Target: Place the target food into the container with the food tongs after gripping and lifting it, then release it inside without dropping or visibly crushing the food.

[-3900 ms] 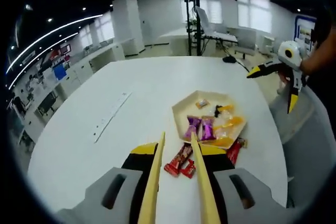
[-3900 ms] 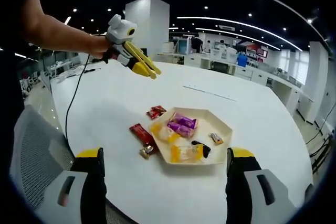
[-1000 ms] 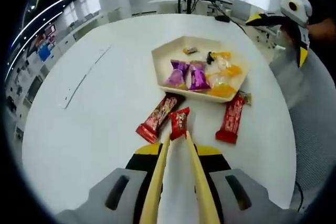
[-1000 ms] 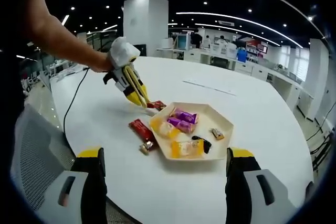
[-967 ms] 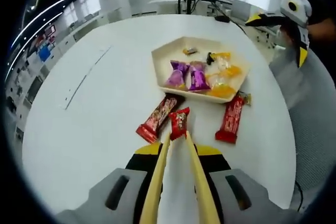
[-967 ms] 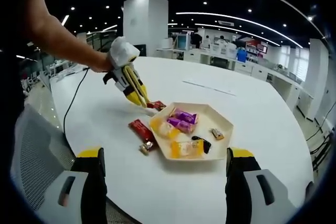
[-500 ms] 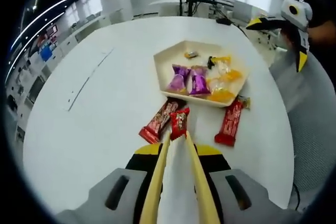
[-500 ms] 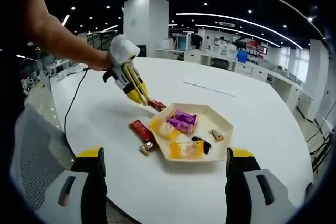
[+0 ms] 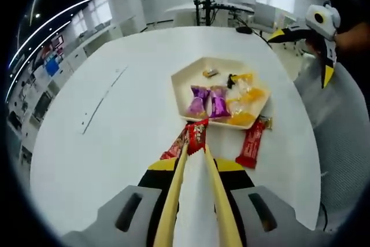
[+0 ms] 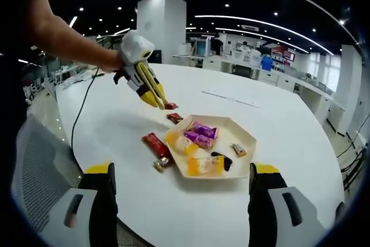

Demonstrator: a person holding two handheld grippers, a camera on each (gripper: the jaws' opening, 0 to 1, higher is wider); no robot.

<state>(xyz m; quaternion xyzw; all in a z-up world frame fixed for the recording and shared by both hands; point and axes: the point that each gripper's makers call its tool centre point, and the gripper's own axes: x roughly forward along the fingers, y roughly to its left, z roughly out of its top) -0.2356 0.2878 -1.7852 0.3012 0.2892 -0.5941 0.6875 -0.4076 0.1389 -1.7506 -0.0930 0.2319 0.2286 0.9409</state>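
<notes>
My left gripper is shut on a small red candy and holds it in the air, short of the cream hexagonal tray. The right gripper view shows that left gripper with the red candy above the table, left of the tray. Purple candies and yellow candies lie in the tray. My right gripper stands wide open, nothing between its jaws, at the near table edge. From the left gripper view it hangs open at the upper right.
Two red bars and a small gold candy lie on the white round table beside the tray. A grey mesh chair stands at the table edge. A cable trails from the left gripper. A thin strip lies further out.
The left gripper has risen from the table with the small red candy in its jaws, leaving the red bar behind. The right gripper has stayed where it was, open.
</notes>
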